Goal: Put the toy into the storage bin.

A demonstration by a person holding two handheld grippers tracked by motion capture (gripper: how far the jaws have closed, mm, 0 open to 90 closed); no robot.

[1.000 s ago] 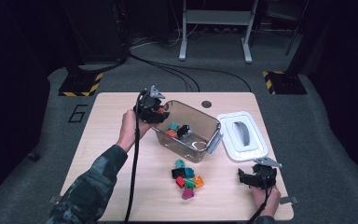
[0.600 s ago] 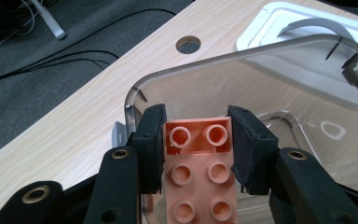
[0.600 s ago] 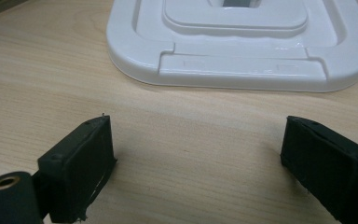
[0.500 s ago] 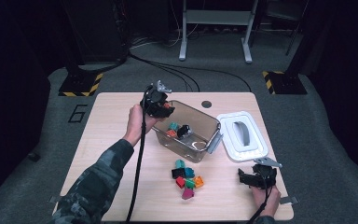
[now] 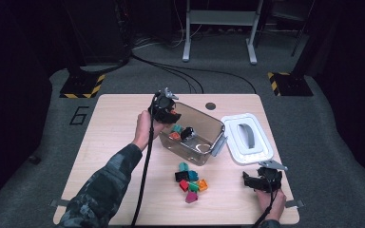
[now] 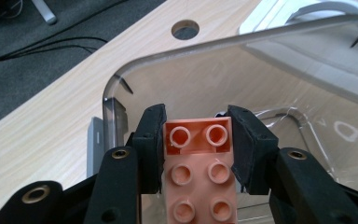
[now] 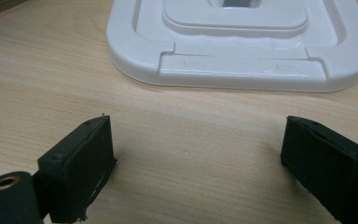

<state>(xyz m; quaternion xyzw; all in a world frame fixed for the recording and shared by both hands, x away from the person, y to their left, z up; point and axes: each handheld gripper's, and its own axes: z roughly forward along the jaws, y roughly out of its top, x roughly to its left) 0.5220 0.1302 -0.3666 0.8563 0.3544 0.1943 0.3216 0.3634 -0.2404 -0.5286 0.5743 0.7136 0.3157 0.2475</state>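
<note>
Left gripper (image 6: 196, 135) fingers (image 6: 150, 140) grasp a salmon brick (image 6: 198, 172) between them, above the clear bin (image 6: 121, 79); right gripper (image 7: 196, 158) fingers released.

One clear plastic bin (image 5: 204, 142) stands on the table (image 5: 109, 123), and one white lid (image 5: 245, 138) lies near the table's right edge. Toy bricks: one salmon-pink brick (image 6: 199, 172) sits between the jaws of the left gripper (image 5: 167, 110); about three lie inside the bin, one teal, one orange and one black, though glare makes the count unsure; a loose cluster (image 5: 190, 179) of about seven lies near the table's front edge. There are two grippers, counting the right gripper (image 5: 261, 179), and one round hole (image 5: 211, 106) in the tabletop.
</note>
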